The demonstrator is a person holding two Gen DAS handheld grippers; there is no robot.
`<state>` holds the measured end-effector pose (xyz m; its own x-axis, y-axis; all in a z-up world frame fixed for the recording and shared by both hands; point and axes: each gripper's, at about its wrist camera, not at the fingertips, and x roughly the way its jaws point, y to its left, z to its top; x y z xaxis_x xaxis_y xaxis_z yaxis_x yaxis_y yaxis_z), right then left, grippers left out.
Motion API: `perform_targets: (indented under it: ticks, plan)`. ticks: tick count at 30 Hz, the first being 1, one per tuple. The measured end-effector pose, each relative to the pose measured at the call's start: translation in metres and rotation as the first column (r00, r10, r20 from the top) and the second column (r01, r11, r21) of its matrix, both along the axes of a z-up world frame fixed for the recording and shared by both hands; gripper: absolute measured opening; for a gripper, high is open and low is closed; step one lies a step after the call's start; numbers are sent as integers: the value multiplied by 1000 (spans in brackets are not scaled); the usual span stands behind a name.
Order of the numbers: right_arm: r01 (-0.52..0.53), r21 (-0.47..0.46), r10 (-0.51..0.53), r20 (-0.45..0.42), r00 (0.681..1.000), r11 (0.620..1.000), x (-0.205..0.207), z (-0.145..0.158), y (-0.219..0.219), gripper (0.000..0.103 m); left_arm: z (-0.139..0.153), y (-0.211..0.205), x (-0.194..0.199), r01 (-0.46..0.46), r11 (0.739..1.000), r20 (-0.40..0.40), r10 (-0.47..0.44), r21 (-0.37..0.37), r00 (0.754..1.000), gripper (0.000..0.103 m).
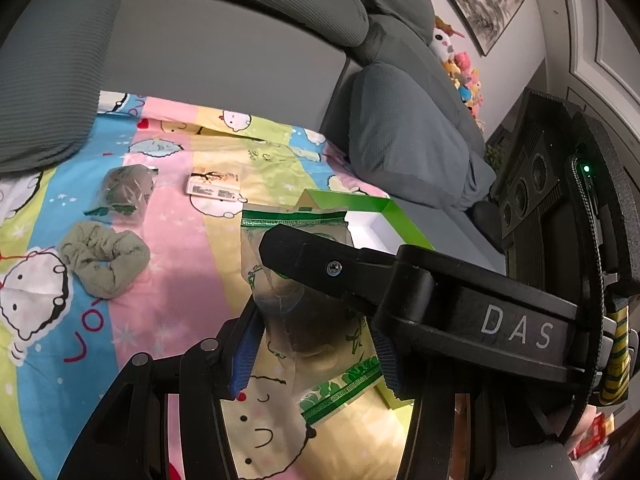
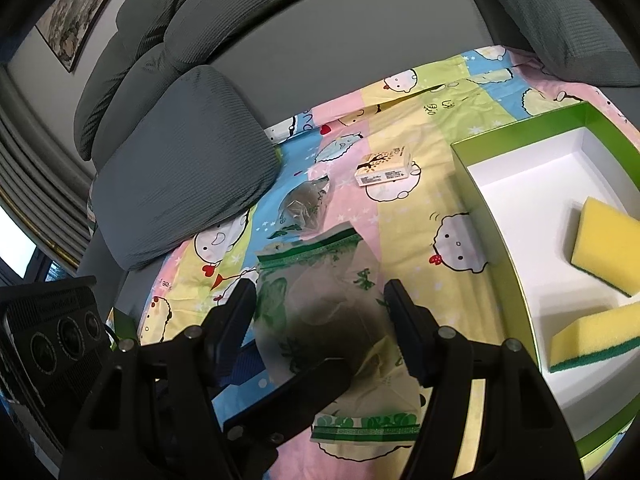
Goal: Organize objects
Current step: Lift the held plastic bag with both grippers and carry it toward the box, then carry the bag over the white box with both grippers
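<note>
Here, a clear plastic packet printed with green leaves and a green patterned border (image 2: 332, 320) lies on a cartoon-printed sheet in pink, yellow, blue and green stripes (image 1: 172, 280) that is spread over a grey sofa seat. The packet sits near the sheet's front edge, just beside the left wall of a shallow green-sided cardboard box with a white floor (image 2: 516, 216). The left gripper (image 1: 312, 344) has its blue-padded fingers (image 1: 244, 356) pressed to the packet's two sides, so it is closed on the packet. The right gripper (image 2: 320, 320) straddles the same packet from the other side; its jaws stand half open, and whether its pads touch the plastic cannot be told. In the left wrist view one black finger of the right gripper crosses over the packet's top.

Inside the box, against its right side, lie two yellow sponges with green scouring backs (image 2: 604, 248). Further back on the sheet, towards its middle, rests a small cream-coloured box with a tree picture (image 1: 212, 186). To its left lies a second clear packet holding something dark (image 1: 126, 192), and nearer the sheet's left front a crumpled olive-green cloth (image 1: 104, 262). Grey ribbed cushions (image 2: 180, 176) border the sheet at the back and sides.
</note>
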<state>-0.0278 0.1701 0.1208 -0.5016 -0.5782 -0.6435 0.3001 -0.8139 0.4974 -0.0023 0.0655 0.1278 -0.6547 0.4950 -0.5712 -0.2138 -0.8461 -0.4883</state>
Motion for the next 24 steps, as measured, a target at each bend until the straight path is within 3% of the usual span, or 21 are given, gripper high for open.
perform_targets:
  ticks: [24]
  plan:
    - [89,-38,-89,-2,996,995,-11,4,45,65,10,42,-23,71,997,-12,-71,-44,997,52]
